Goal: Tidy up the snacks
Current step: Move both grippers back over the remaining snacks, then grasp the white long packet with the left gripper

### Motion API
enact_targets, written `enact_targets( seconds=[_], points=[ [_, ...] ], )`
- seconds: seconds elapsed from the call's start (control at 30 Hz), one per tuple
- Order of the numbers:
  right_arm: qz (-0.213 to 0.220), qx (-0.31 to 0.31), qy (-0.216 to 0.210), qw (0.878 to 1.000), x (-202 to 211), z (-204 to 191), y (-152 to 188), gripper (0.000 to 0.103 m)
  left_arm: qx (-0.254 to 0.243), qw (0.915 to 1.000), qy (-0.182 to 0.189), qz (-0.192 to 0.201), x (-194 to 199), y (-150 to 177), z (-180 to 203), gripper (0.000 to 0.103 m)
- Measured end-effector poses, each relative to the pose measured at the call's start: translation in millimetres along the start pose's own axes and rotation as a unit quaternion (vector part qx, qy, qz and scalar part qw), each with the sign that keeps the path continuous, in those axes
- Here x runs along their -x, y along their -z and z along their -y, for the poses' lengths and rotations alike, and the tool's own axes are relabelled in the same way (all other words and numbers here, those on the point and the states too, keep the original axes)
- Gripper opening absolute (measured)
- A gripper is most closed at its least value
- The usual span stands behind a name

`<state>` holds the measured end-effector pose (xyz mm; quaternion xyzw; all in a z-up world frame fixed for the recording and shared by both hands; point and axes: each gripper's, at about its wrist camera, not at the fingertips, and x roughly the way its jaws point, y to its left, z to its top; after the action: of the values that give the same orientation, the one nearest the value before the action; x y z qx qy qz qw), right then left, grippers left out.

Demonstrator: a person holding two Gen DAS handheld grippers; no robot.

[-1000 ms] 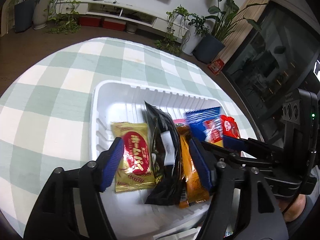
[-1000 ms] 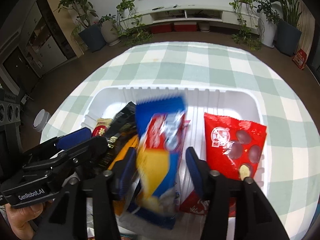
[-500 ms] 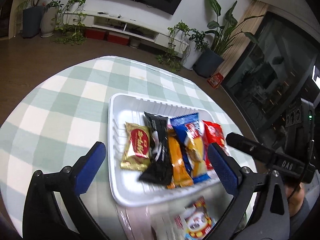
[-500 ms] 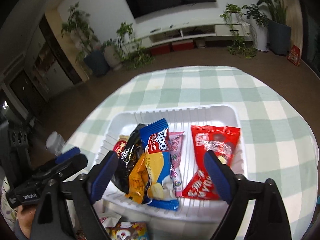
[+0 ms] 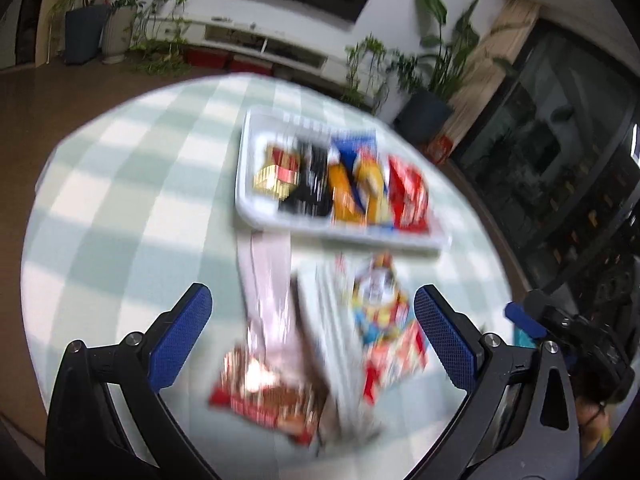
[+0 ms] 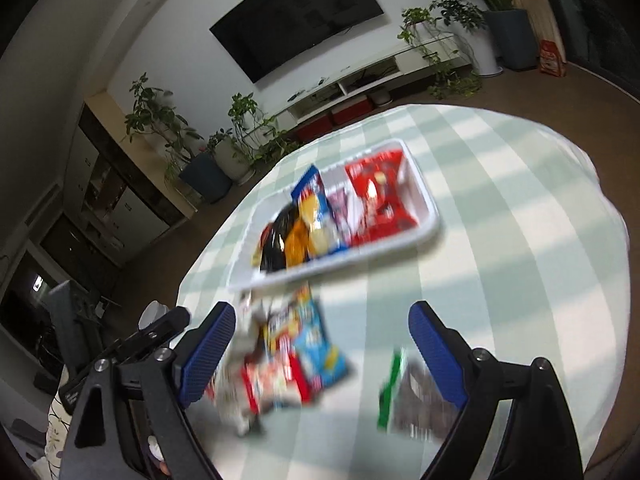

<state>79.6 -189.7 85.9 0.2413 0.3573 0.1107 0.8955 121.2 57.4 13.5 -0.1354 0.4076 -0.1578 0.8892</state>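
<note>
A white tray (image 5: 248, 168) on the checked tablecloth holds several snack packets side by side: gold-red, black, orange, blue and red (image 5: 408, 196). It also shows in the right wrist view (image 6: 430, 216). Loose packets (image 5: 376, 320) lie in a pile on the cloth in front of the tray, between my left gripper's fingers in that view. My left gripper (image 5: 312, 340) is open and empty, raised above the pile. My right gripper (image 6: 320, 348) is open and empty above the same pile (image 6: 288, 356). Both views are motion-blurred.
A dark packet with a green edge (image 6: 416, 396) lies on the cloth near my right gripper's right finger. The round table's edge (image 5: 36, 184) curves on the left. Potted plants, a TV unit and a glass door stand around the room.
Both grippers have opened wide and pulled back and up from the tray. The blue packet now lies in the tray. The loose pile in front has come into view.
</note>
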Motion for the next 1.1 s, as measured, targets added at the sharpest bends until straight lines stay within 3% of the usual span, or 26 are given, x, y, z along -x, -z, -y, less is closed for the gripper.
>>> enact_targets(
  seconds=[0.13,0.27,0.3,0.33,0.4,0.7,0.8,0.93,1.1],
  points=[
    [-0.009,-0.004,0.014,1.000,5,8,40,0.089,-0.038,0.9987,-0.028,-0.019,-6,21,15,0.102],
    [-0.023,0.003,0.020,1.000,1,11,46,0.082,-0.063,0.9973,-0.034,-0.018,-9,31,28,0.101],
    [-0.015,0.003,0.020,1.000,4,11,46,0.082,-0.067,0.9970,-0.034,-0.016,-9,30,29,0.091],
    [-0.005,0.006,0.022,1.000,7,11,45,0.082,-0.071,0.9968,-0.034,-0.018,-10,29,30,0.074],
    [-0.002,0.005,0.023,1.000,7,14,46,0.082,-0.069,0.9965,-0.040,-0.025,-15,26,28,0.061],
    [-0.011,-0.016,0.017,1.000,3,21,48,0.079,-0.084,0.9933,-0.064,-0.047,-32,18,33,0.060],
    [-0.017,-0.017,0.016,1.000,0,21,48,0.076,-0.085,0.9922,-0.073,-0.054,-38,17,33,0.044],
    [-0.019,-0.018,0.015,1.000,1,22,49,0.075,-0.092,0.9912,-0.073,-0.061,-43,16,34,0.035],
    [-0.024,-0.011,0.016,1.000,-2,21,51,0.072,-0.123,0.9869,-0.081,-0.067,-46,18,41,0.034]
  ],
)
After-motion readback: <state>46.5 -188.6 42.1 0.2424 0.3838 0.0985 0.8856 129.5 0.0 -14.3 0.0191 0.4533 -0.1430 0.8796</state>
